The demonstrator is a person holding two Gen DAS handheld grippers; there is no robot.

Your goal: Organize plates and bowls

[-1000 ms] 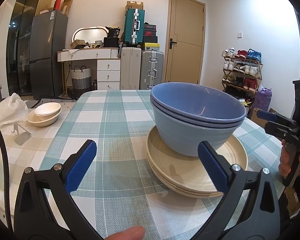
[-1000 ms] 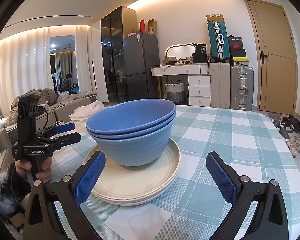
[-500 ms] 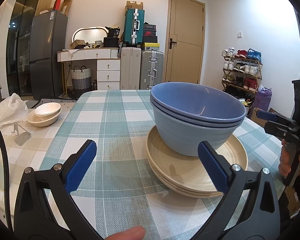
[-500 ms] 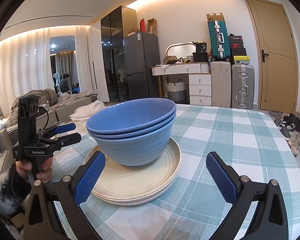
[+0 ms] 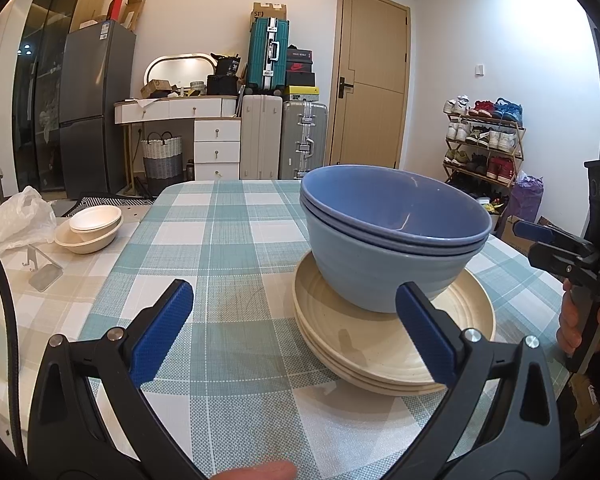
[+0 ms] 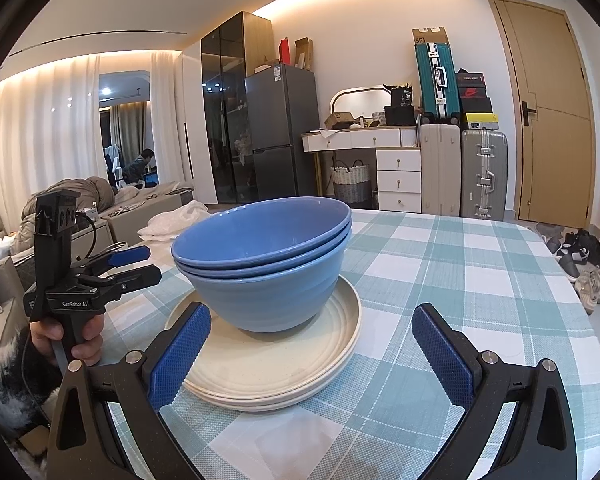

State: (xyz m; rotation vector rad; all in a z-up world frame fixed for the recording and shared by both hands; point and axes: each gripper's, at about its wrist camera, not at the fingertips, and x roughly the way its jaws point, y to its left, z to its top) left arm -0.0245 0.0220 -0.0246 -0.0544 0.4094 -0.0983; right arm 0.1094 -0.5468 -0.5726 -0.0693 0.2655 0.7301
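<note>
Blue bowls hiding cream plates' centres

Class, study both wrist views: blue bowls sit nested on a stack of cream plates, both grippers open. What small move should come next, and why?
Probably ease the right gripper forward to close on the rim of the nested blue bowls. They sit on the stacked cream plates on the checked tablecloth, so sorting bowls from plates means lifting them off first. The left gripper is also open and holds nothing.
</note>
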